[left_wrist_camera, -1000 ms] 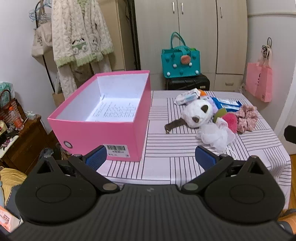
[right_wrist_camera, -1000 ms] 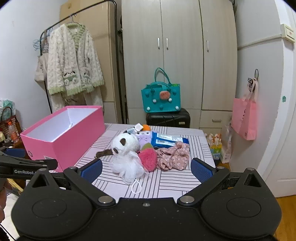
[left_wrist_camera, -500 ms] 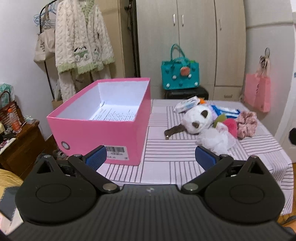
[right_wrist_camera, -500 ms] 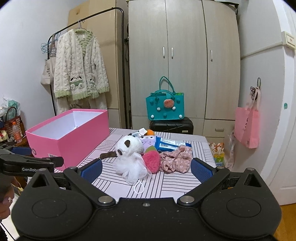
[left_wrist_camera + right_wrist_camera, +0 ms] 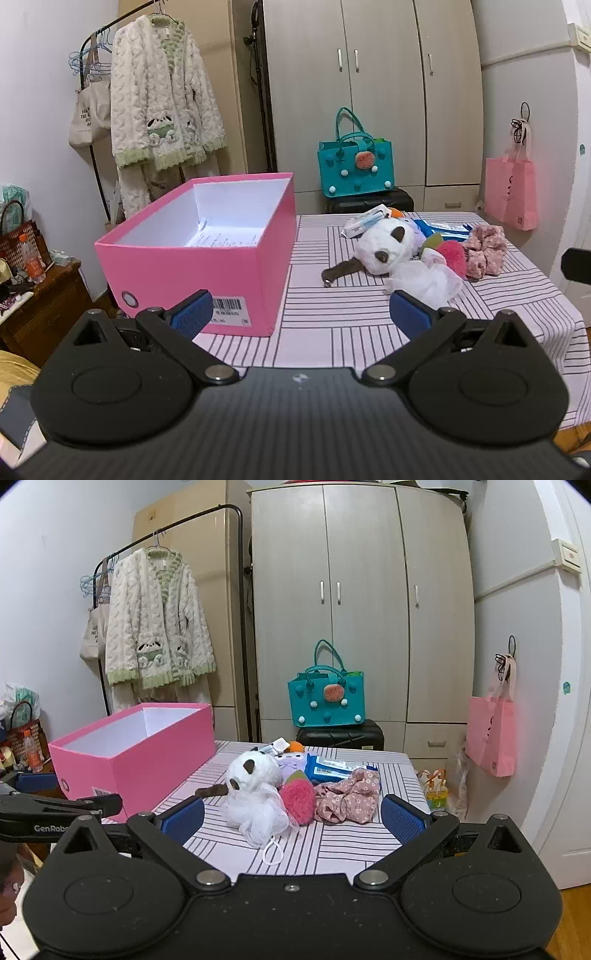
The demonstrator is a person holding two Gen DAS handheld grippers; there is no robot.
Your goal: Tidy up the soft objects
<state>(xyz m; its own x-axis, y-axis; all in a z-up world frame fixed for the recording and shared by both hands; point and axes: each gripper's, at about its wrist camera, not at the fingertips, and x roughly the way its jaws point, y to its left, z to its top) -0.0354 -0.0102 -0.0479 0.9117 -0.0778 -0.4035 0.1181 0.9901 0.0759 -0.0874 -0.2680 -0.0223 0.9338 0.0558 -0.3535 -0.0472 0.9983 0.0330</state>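
An open pink box (image 5: 207, 254) (image 5: 140, 749) stands on the left of the striped table (image 5: 332, 317); only a sheet of paper lies inside. To its right sits a pile: a white panda plush (image 5: 384, 243) (image 5: 251, 771), a white mesh pouf (image 5: 424, 277) (image 5: 258, 812), a red fuzzy toy (image 5: 452, 254) (image 5: 297, 801) and a pink floral scrunchie (image 5: 485, 249) (image 5: 347, 794). My left gripper (image 5: 301, 314) is open, held back from the table's near edge, facing the box. My right gripper (image 5: 291, 818) is open too, facing the pile.
Blue packets (image 5: 332, 768) and a small white pack (image 5: 364, 221) lie behind the pile. A teal bag (image 5: 354, 166) on a black case, a wardrobe (image 5: 362, 609), a clothes rack with a cream cardigan (image 5: 162, 110), a pink tote (image 5: 511, 195) and a cluttered wooden side table (image 5: 40, 295) surround the table.
Both cameras have tilted upward and drawn slightly back, showing more of the wardrobe and less of the tabletop. Both grippers stay open; nothing on the table has moved.
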